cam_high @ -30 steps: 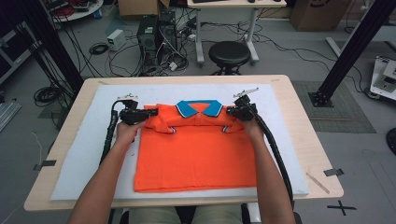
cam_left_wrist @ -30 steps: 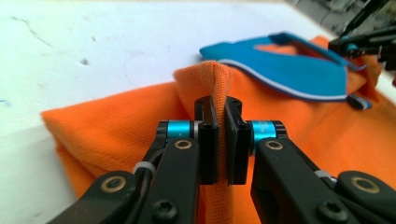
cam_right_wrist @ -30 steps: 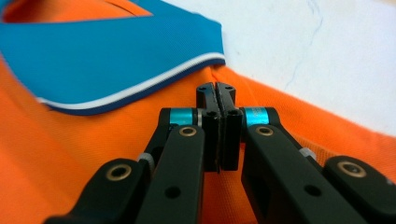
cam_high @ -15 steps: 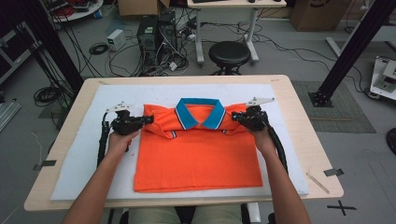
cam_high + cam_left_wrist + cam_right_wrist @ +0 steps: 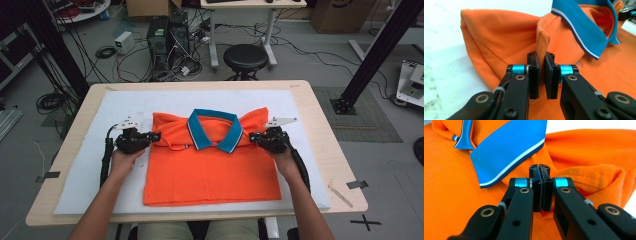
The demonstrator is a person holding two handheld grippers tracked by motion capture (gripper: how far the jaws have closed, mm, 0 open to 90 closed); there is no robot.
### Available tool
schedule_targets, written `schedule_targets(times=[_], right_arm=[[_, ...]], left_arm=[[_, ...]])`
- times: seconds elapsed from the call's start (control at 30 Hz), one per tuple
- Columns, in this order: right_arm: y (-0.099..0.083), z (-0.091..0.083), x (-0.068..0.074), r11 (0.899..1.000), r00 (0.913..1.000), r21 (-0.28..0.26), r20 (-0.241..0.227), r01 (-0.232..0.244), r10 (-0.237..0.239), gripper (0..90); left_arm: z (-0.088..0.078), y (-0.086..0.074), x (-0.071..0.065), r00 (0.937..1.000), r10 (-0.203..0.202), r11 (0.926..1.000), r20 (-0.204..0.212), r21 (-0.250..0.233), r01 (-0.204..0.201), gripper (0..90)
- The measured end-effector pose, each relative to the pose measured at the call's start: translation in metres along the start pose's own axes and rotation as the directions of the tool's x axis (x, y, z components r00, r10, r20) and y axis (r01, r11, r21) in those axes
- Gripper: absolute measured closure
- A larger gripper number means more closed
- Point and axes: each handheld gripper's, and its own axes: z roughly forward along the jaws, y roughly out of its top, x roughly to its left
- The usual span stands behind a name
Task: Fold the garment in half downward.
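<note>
An orange polo shirt [image 5: 210, 170] with a blue collar [image 5: 215, 130] lies flat, front up, on a white mat [image 5: 320, 165]. My left gripper [image 5: 157, 136] is at the shirt's left shoulder. In the left gripper view it [image 5: 541, 56] is shut on an upright fold of ribbed orange cloth [image 5: 542, 42] that runs between the jaw tips. My right gripper [image 5: 251, 136] is at the right shoulder beside the collar. In the right gripper view its [image 5: 539, 167] pads are pressed nearly together on a thin pinch of shirt, just below the collar's blue point [image 5: 506, 155]. Cloth bunches to their right [image 5: 599, 177].
The mat covers most of a wooden table [image 5: 340, 150]. A black stool [image 5: 245, 57], a computer tower [image 5: 160, 40] and loose cables stand on the floor beyond the far edge. A black frame post [image 5: 375, 55] rises at the right. Bare mat lies on both sides of the shirt.
Both hands have moved outward, away from each other, drawing the shoulders with them. The top of the shirt is wider now and the collar lies more open.
</note>
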Motion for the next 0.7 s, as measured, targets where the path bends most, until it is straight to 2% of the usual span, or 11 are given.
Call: schedule_targets(times=[0.03,0.1,0.17,0.23,0.37,0.4,0.43,0.47,0.57,0.63,0.7], right_arm=[[0.002,0.001,0.0,1.0,0.9999,-0.006,0.003,-0.01,0.01,79.3],[0.01,0.003,-0.002,0.999,0.9991,-0.025,0.005,-0.041,0.041,73.6],[0.017,0.005,-0.003,0.998,0.9985,-0.037,0.017,-0.051,0.052,62.6],[0.03,0.008,-0.005,0.995,0.9964,-0.05,0.017,-0.082,0.083,59.3],[0.053,0.02,-0.007,0.993,0.9935,-0.055,0.037,-0.105,0.107,52.9],[0.061,0.027,-0.009,0.993,0.9921,-0.041,0.051,-0.113,0.115,50.4],[0.07,0.039,-0.012,0.989,0.9876,-0.006,0.057,-0.146,0.146,45.0],[0.07,0.039,-0.012,0.989,0.9876,-0.006,0.057,-0.146,0.146,45.0],[0.081,0.064,-0.014,0.98,0.9808,0.052,0.052,-0.191,0.188,41.2],[0.086,0.082,-0.014,0.977,0.9787,0.094,0.09,-0.193,0.185,41.4],[0.086,0.085,-0.015,0.973,0.9749,0.095,0.089,-0.212,0.204,44.0]], left_arm=[[0.0,0.001,0.0,1.0,0.003,0.9999,-0.004,-0.012,-0.003,83.2],[0.001,0.003,0.0,0.9999,0.003,0.9994,-0.01,-0.034,-0.003,83.3],[0.003,0.004,0.0,0.9999,-0.009,0.9992,-0.008,-0.039,0.008,83.3],[0.004,0.003,0.002,0.9995,-0.03,0.9988,-0.006,-0.039,0.03,83.3],[0.006,0.001,0.006,0.9985,-0.054,0.9979,-0.008,-0.035,0.054,83.3],[0.006,0.001,0.007,0.9985,-0.055,0.9979,-0.007,-0.035,0.055,83.4],[0.005,0.001,0.007,0.9983,-0.058,0.9977,-0.007,-0.035,0.057,83.5],[0.005,0.001,0.007,0.9983,-0.058,0.9976,-0.006,-0.037,0.058,83.5],[0.005,0.001,0.007,0.9984,-0.057,0.9977,-0.005,-0.039,0.056,83.6],[0.005,0.001,0.007,0.9982,-0.06,0.9976,-0.003,-0.036,0.06,83.6],[0.005,0.0,0.008,0.998,-0.064,0.9973,-0.003,-0.037,0.063,83.6]])
